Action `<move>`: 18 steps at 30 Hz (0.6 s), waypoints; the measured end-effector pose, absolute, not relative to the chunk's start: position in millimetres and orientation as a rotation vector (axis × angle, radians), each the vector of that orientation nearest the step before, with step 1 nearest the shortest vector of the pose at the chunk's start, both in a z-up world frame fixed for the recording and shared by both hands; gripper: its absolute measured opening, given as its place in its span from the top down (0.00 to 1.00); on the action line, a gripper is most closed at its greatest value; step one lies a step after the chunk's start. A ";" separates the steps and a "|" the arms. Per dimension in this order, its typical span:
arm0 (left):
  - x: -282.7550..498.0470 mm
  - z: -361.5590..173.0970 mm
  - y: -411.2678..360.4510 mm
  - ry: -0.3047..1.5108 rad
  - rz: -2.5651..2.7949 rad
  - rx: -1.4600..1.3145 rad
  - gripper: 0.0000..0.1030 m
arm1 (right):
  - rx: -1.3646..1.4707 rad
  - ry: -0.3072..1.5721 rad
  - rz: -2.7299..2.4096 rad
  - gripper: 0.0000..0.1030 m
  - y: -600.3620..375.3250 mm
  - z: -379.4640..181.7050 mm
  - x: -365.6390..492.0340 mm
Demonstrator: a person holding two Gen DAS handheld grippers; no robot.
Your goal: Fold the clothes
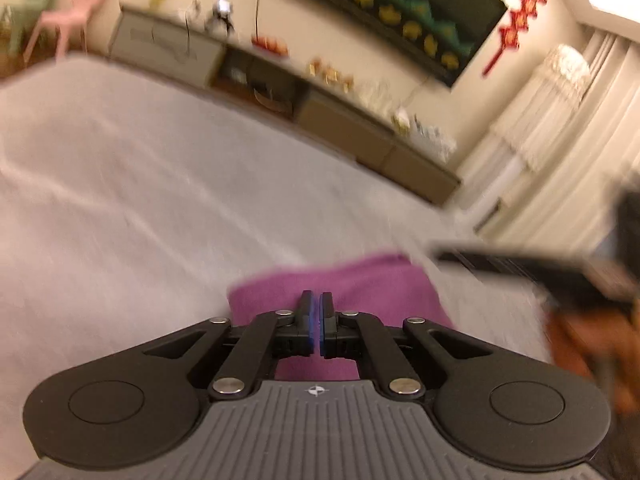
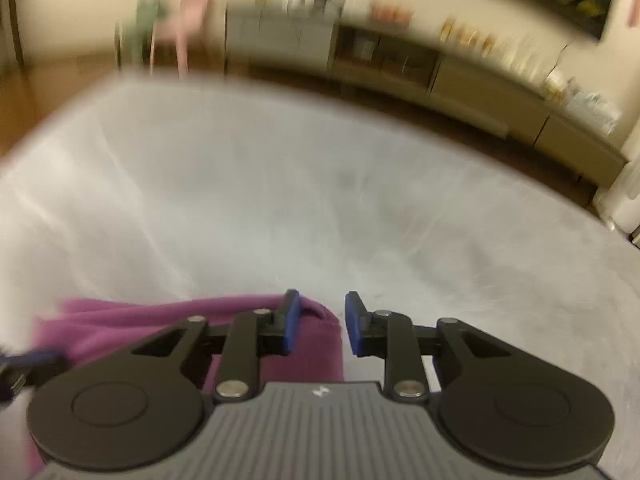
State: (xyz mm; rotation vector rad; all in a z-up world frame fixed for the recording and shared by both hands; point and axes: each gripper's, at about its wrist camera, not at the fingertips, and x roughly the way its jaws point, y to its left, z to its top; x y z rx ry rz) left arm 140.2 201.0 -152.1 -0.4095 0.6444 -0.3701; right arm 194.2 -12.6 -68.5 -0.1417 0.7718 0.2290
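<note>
Left tongs (image 1: pixel 315 322) pressed together over purple garment (image 1: pixel 360 280), nothing visibly pinched. Right tongs (image 2: pixel 321 322) parted, empty, at garment's right edge, likely lining up a grip. Garment bunched on grey-white bed (image 2: pixel 280 180), folding judged unfinished.

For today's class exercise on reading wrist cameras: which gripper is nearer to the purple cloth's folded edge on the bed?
Right, as far as the blur allows. The right gripper hangs open at the purple cloth's folded edge; the left gripper is shut over the cloth's middle.
</note>
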 end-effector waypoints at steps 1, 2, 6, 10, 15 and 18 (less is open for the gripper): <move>142.3 -153.8 200.5 0.649 -0.351 -0.395 0.99 | -0.115 0.742 0.274 0.76 -12.3 -64.4 168.8; 144.3 -155.8 199.1 0.654 -0.332 -0.378 0.99 | -0.102 0.734 0.333 0.76 -9.6 -67.4 141.3; 148.6 -162.9 186.2 0.677 -0.278 -0.320 0.94 | -0.169 0.819 0.537 0.78 6.6 -112.0 73.3; 140.9 -163.7 175.8 0.715 -0.271 -0.362 0.94 | -0.209 0.818 0.460 0.88 -25.5 -127.2 93.4; 122.5 -162.7 144.2 0.751 -0.344 -0.340 0.94 | -0.346 0.816 0.151 1.00 -88.9 -141.7 145.6; 125.5 -165.9 149.9 0.763 -0.347 -0.385 0.93 | -0.224 0.753 0.120 0.90 -102.7 -110.5 119.3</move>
